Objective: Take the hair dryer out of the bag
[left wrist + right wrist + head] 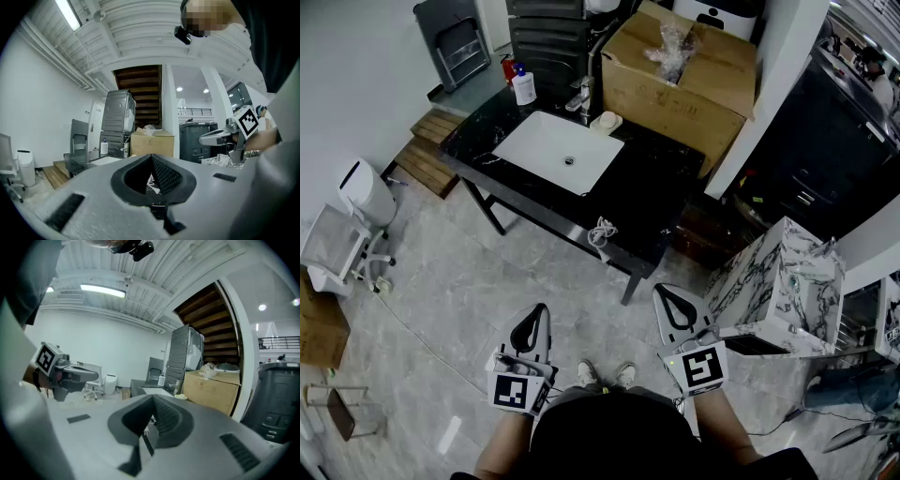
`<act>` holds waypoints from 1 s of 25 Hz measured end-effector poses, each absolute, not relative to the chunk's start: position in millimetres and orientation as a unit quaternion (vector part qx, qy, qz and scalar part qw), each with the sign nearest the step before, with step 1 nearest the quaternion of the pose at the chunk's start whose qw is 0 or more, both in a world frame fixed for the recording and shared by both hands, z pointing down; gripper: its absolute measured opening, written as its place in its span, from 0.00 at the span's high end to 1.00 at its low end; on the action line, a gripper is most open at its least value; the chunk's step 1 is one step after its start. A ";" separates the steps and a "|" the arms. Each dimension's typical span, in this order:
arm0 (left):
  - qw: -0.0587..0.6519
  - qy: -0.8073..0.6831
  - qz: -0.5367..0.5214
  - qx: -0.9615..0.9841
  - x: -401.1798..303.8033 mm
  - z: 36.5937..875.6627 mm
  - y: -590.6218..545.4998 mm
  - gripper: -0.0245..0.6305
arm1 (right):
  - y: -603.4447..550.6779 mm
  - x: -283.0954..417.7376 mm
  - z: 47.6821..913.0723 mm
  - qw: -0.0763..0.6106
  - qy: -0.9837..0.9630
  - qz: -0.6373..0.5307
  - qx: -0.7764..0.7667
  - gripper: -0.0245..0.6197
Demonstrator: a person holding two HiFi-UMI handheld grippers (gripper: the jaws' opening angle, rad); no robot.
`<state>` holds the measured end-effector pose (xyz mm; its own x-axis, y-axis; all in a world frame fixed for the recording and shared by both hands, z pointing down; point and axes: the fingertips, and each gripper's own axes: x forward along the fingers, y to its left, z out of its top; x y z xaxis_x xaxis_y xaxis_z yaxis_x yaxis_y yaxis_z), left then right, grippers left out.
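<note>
No hair dryer shows in any view. A crumpled clear plastic bag (673, 42) lies on top of a large cardboard box (680, 80) at the far end of the black table (652, 187). A white coiled cord (602, 232) rests near the table's front edge. I hold both grippers low in front of me, well short of the table. My left gripper (541, 308) (151, 157) is shut with nothing between its jaws. My right gripper (665, 292) (153, 397) is shut and empty too. Each gripper shows in the other's view, held level over the floor.
A white sink basin (560, 150) is set in the table, with a faucet (584, 94) and a soap bottle (523, 86) behind it. A marble-patterned cabinet (778, 281) stands at right, a white bin (366, 192) and a chair at left. Grey tiled floor lies between me and the table.
</note>
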<state>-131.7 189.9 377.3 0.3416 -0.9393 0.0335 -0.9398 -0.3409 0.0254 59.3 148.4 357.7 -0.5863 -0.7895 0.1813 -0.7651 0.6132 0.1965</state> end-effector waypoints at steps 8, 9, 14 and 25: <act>0.026 -0.578 0.008 0.816 -120.3 378.7 199.9 0.93 | 158.5 68.7 360.0 0.115 -0.896 -0.039 0.428 0.94; 0.026 -0.580 0.009 0.814 -118.4 378.6 199.9 0.93 | 158.7 71.3 362.1 0.108 -0.899 -0.038 0.422 0.94; 0.014 -0.593 0.018 0.805 -112.5 379.4 203.9 0.93 | 160.7 77.0 380.8 0.088 -0.913 -0.022 0.397 0.94; 0.029 -0.602 0.024 0.798 -123.4 405.5 180.9 0.93 | 137.6 57.7 404.0 0.126 -0.922 0.003 0.367 0.94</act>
<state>-123.4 180.9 405.5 0.2747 -0.9588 0.0723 -0.9615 -0.2742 0.0173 57.7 137.6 404.0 -0.6992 -0.6752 0.2350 -0.6767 0.7311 0.0870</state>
